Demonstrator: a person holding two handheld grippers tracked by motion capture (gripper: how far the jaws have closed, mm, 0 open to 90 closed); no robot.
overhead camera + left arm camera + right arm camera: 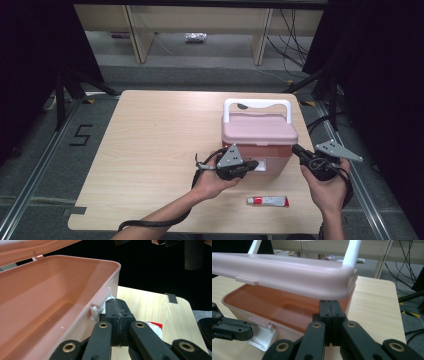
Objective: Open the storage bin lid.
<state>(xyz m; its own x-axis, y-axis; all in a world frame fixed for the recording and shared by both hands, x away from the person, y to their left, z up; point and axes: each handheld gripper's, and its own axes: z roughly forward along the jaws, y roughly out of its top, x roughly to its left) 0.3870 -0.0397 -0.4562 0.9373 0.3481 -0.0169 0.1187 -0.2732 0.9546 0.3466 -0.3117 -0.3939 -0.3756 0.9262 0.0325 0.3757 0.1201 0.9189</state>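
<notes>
Right gripper view: closed fingers (329,308) prop the pink box's (262,302) lid (287,275); left gripper's closed fingers (117,308) beside its latch (96,310).

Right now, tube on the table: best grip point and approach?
Take the tube across its round middle, coming straight down from above. It lies flat on the table, long axis side to side, clear of the pink box, so jaws should close front to back. The right gripper looks nearest.
</notes>
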